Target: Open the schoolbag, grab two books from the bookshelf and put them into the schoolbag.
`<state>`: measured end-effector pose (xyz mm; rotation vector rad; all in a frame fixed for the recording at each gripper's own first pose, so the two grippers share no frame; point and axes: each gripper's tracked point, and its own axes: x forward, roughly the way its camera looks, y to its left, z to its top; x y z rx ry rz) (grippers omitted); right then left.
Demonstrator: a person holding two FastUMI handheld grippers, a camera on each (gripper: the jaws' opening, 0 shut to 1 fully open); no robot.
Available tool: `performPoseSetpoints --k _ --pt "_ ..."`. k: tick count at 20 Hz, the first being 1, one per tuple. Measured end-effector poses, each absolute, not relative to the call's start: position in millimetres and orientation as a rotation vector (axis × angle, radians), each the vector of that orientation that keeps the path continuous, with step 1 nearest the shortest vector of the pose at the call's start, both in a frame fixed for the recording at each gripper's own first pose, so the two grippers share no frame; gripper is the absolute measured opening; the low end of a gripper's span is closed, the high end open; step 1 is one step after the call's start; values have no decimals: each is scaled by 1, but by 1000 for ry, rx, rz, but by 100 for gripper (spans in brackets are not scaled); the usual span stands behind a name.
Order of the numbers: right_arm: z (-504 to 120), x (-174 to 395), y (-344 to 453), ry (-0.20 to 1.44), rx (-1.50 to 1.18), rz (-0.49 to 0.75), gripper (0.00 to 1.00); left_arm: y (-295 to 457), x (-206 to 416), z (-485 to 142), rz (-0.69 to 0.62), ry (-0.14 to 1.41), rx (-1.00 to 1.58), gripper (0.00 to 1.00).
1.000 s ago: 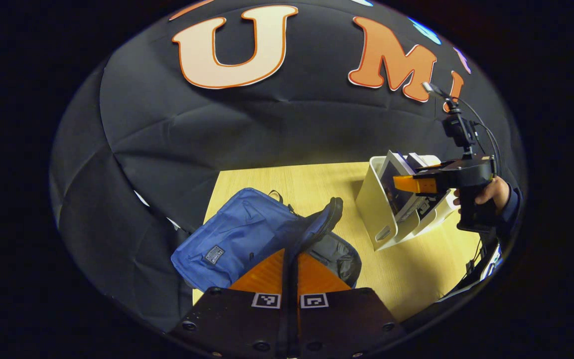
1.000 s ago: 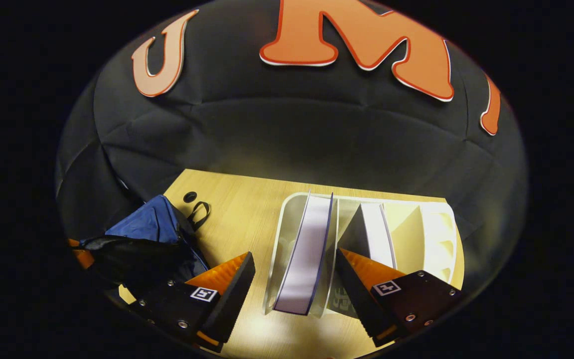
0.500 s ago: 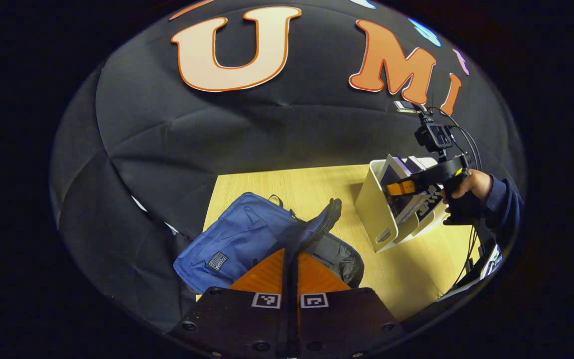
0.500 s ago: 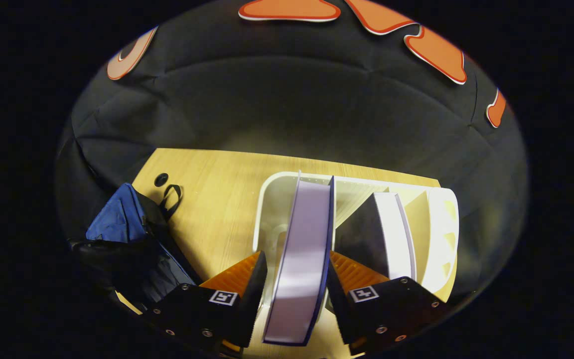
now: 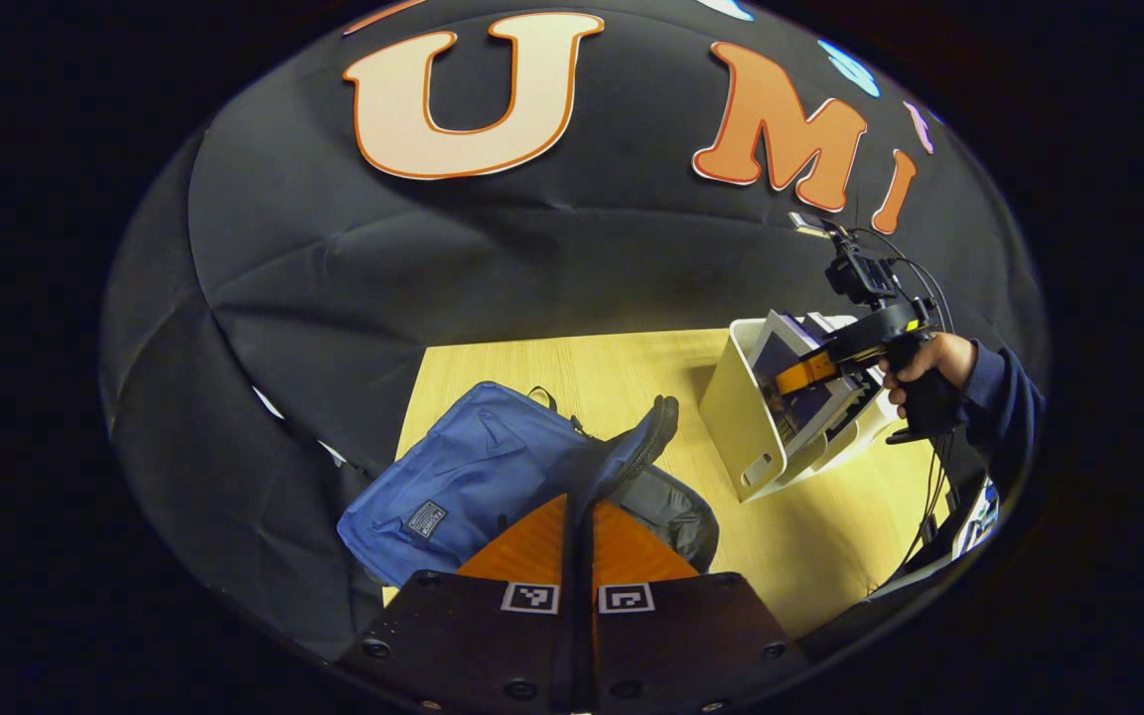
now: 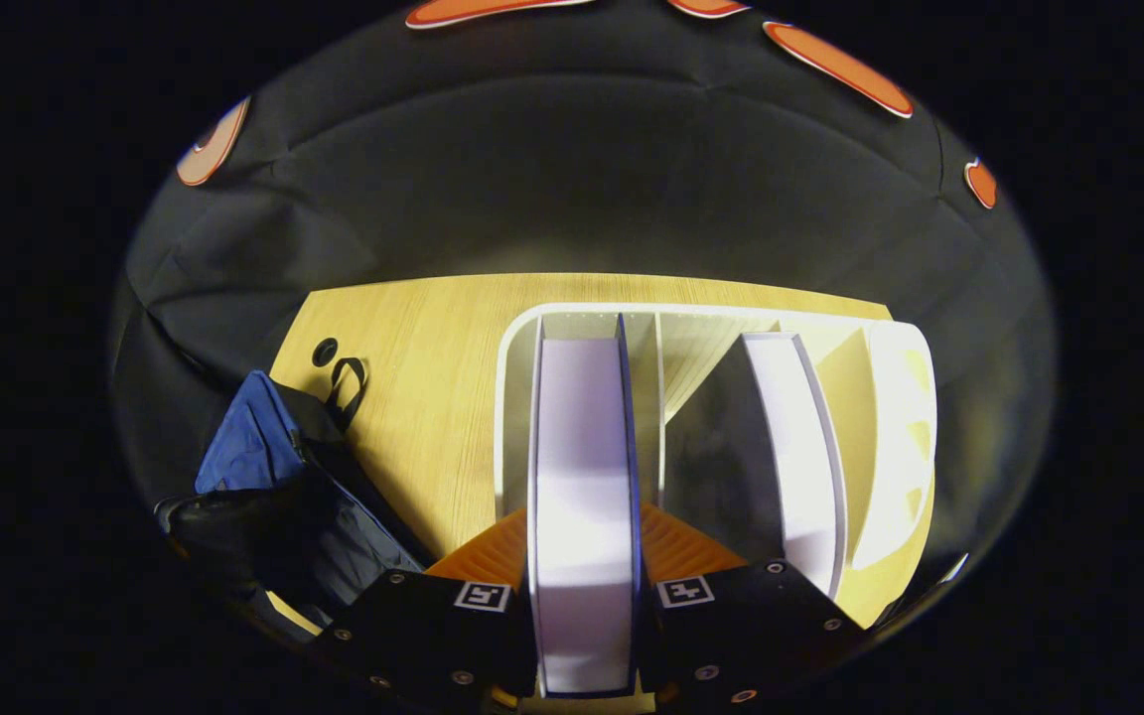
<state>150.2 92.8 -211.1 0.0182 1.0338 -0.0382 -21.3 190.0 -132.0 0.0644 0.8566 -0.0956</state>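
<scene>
Straddling the first book (image 6: 582,497), the right gripper (image 6: 584,541) has one finger pressed on each cover, so it is clamped on that book, which stands upright in the left compartment of the white bookshelf (image 6: 890,417). Seen from the right gripper view, a second book (image 6: 795,447) leans in the next compartment, apart from the first, and a thin divider stands between the two. That view looks along the page edges; the left gripper view instead gives the side of the scene — the bookshelf (image 5: 736,397) on the wooden table (image 5: 830,536), the right gripper (image 5: 805,372) reaching into it from above, and the hand (image 5: 920,362) and dark sleeve that hold it. The left gripper (image 5: 579,521) has its fingers drawn together on the raised flap of the blue schoolbag (image 5: 463,477), holding the mouth of the bag open — the dark lining shows beside the fingers. The schoolbag (image 6: 254,467) lies on the table to the left of the bookshelf, well apart from it, with a strap loop at its far end.
</scene>
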Motion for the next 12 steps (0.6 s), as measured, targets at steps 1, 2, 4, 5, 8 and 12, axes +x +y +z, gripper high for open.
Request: performPoseSetpoints --k 1,2,4,5,8,12 --pt "-203 148 93 1017 38 -31 31 189 -22 -131 -96 854 69 1" --pt "-193 144 93 1001 58 -20 39 188 -22 -129 -100 854 68 0" --pt "-167 130 90 961 84 2 39 188 -22 -130 -107 855 71 0" --pt "-155 123 87 942 92 15 39 188 -23 -129 -110 854 73 0" --pt "-115 104 87 875 149 35 38 188 -23 -129 -125 855 77 0" --pt "-57 78 81 770 218 59 38 187 -22 -130 -136 856 73 0"
